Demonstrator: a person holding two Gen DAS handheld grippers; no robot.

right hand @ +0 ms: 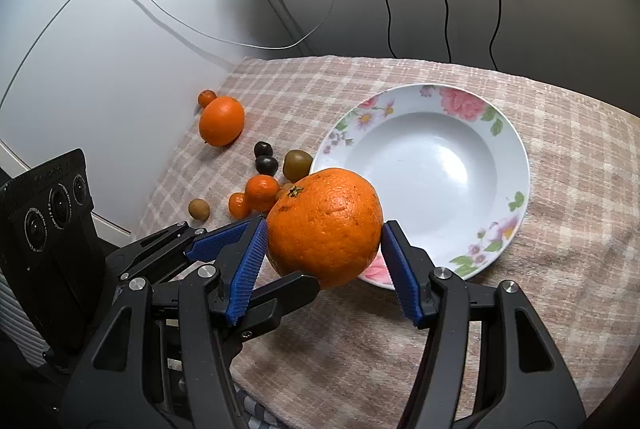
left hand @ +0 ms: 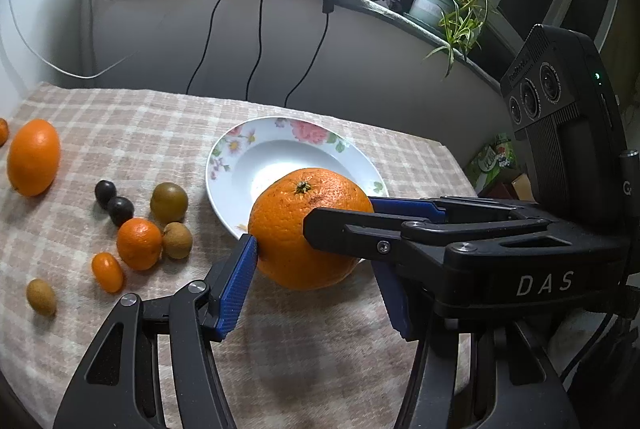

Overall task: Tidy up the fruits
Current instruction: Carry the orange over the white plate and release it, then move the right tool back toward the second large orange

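Checked cloth covers the bench (right hand: 560, 189), and nearest to both cameras a large orange (right hand: 324, 227) hangs just above it, over the near rim of the floral plate (right hand: 516, 149).

The left tongs (left hand: 316, 265) and the right tongs (right hand: 322, 257) both meet on this one orange, crossing at right angles. The left tongs pinch it, one blue pad (left hand: 238, 289) touching its left flank. The right tongs bracket it; whether both their pads press home I cannot tell, since a sliver of gap shows at the right pad.

I judge the orange fairly heavy, firm, with pebbled skin that grips ribbed pads well; best held across its widest girth, gently, as hard squeezing bruises it.

Farther left lie a mandarin (left hand: 139, 243), a kumquat (left hand: 107, 271), two dark fruits (left hand: 113, 203) and brownish ones, then another orange (left hand: 33, 157) at the far left.
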